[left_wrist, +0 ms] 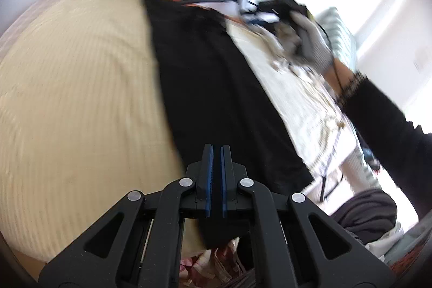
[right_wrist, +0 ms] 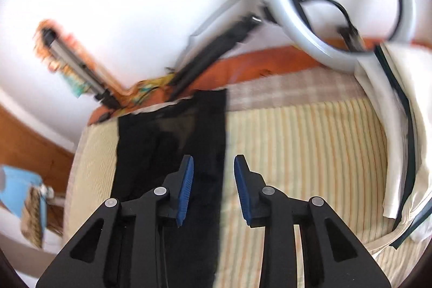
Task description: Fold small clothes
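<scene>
Nearest in the left wrist view: left gripper (left_wrist: 216, 149), fingers (left_wrist: 208, 166) drawn together, tips over the near part of a black garment (left_wrist: 216, 77). Cannot tell whether any cloth is pinched between them, dark on dark.

Nearest in the right wrist view: right gripper (right_wrist: 213, 161), fingers (right_wrist: 186, 180) standing apart, nothing pressed between them, hovering over the right long edge of the same garment.

Beyond the tips: garment laid out as a long narrow strip, running from near to far across a striped cream bedcover (right_wrist: 297, 142), far end close to the orange-brown bed frame (right_wrist: 243, 58). To the right in the left view, a gloved hand (left_wrist: 313, 45) carrying the blurred right gripper above a white patterned cloth (left_wrist: 310, 109); nearer on that side, a heap of other clothes (left_wrist: 367, 215). Farthest, a white ring lamp (right_wrist: 297, 39) against the wall.

Judged to be mid-fold: lengthwise fold looks done, crosswise fold still due. Next move probably calls for both grippers to take one end of the strip, at its corners, and carry it over the other end, keeping the edges aligned.
</scene>
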The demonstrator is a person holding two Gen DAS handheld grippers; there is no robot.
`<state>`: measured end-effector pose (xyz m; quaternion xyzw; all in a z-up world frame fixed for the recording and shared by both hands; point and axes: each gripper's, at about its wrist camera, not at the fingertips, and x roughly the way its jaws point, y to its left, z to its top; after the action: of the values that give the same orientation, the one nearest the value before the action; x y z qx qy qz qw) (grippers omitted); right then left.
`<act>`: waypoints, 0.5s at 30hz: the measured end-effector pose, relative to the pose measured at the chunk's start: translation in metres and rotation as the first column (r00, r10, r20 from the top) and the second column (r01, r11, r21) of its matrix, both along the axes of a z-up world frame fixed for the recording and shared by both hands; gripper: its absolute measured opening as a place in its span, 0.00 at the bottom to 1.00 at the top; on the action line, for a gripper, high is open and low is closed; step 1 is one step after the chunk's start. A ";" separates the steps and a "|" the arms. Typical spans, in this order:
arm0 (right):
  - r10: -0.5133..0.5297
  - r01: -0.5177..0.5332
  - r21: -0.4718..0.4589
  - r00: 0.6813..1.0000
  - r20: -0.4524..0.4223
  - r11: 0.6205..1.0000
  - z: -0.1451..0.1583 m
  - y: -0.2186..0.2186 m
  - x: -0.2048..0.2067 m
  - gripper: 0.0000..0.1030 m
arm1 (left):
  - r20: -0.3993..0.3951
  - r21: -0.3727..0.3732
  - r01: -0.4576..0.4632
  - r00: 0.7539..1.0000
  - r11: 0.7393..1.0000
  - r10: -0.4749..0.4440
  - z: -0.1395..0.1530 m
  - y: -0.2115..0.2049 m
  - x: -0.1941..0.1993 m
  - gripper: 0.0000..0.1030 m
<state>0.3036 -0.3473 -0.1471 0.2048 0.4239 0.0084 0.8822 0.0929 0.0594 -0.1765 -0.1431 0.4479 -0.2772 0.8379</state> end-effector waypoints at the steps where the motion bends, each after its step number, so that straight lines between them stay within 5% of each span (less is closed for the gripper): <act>1: -0.001 0.001 0.008 1.000 -0.002 1.000 -0.005 -0.001 0.001 0.30 | -0.007 -0.005 -0.019 1.000 1.000 0.019 -0.001 0.010 0.003 0.01; 8: 0.063 -0.065 -0.073 0.998 -0.031 0.995 -0.024 0.034 0.036 0.30 | -0.054 0.019 -0.112 0.992 0.994 0.113 -0.019 0.036 0.010 0.01; 9: 0.066 -0.070 -0.103 0.997 -0.044 0.992 -0.027 0.040 0.043 0.27 | -0.056 0.023 -0.112 0.992 0.993 0.113 -0.019 0.037 0.010 0.01; 11: 0.066 -0.075 -0.129 0.995 -0.072 0.989 -0.030 0.047 0.051 0.00 | -0.057 0.031 -0.113 0.992 0.993 0.115 -0.022 0.038 0.009 0.01; 15: 0.088 -0.093 -0.143 0.995 -0.036 0.985 -0.015 0.059 0.051 0.00 | -0.061 0.027 -0.118 0.991 0.993 0.120 -0.027 0.043 0.010 0.01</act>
<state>0.3542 -0.2879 -0.1617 0.1210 0.4452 0.0149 0.8871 0.1026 0.1025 -0.2037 -0.1685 0.4677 -0.2171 0.8401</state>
